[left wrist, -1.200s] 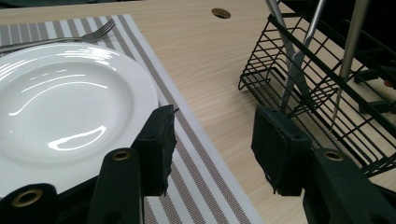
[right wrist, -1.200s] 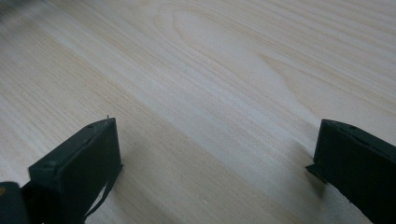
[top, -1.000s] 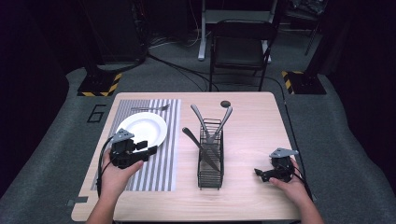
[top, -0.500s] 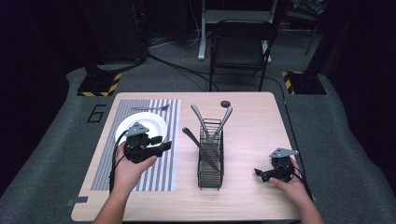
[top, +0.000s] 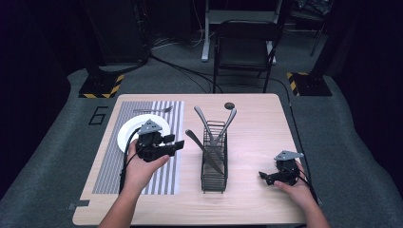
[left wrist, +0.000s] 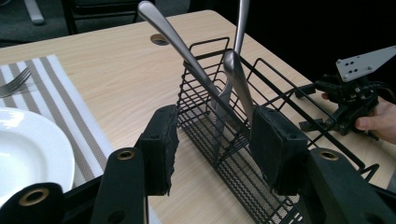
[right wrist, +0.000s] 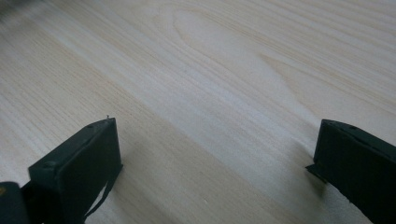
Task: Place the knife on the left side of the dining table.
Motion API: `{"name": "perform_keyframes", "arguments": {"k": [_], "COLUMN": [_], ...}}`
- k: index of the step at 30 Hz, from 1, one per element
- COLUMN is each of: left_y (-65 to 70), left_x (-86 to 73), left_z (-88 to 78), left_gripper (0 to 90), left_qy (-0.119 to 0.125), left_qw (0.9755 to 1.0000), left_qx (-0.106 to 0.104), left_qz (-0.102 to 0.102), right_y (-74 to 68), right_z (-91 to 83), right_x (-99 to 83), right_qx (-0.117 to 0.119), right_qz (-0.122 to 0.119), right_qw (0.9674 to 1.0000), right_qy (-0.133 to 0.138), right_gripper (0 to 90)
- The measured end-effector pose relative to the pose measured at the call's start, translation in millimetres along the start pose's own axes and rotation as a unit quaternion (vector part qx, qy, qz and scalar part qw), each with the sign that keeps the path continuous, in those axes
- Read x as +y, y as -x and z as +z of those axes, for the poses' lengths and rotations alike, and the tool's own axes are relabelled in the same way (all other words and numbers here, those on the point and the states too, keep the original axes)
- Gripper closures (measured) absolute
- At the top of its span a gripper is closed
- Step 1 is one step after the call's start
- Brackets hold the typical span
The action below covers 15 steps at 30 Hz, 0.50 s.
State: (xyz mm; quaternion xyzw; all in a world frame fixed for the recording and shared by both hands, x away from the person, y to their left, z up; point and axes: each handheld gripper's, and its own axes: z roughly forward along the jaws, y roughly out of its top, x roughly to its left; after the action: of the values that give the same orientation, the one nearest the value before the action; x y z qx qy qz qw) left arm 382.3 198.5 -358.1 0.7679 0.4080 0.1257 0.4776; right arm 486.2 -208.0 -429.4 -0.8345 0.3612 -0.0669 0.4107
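Since the earlier frame, our left tongs (top: 178, 144) have shifted from the plate (top: 130, 133) toward the rack (top: 214, 164), jaws half open with nothing between them. They hover over the striped mat (top: 164, 175), aimed at the cutlery (left wrist: 187, 51) standing in the rack at the desk's middle. Our right tongs (top: 263, 176) rest near the desk's right edge, jaws wide apart and holding nothing, with bare desk (right wrist: 224, 84) between them.

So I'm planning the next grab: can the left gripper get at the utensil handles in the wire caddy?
Probably yes: the left gripper is open, aimed at the handles above the caddy, nothing between.
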Motion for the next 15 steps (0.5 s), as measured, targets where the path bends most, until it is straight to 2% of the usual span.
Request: {"name": "perform_keyframes", "arguments": {"k": [15], "left_y": [5.0], "left_x": [16.1], "left_z": [15.8], "left_gripper": [53.9], "left_qy": [-0.004], "left_qw": [1.0000], "left_qx": [-0.008], "left_qz": [0.004], "right_y": [0.0], "right_z": [0.0], "right_x": [0.0], "right_qx": [0.000], "right_qz": [0.000], "right_qw": [1.0000], "right_qy": [0.000], "right_gripper": [0.0]}}
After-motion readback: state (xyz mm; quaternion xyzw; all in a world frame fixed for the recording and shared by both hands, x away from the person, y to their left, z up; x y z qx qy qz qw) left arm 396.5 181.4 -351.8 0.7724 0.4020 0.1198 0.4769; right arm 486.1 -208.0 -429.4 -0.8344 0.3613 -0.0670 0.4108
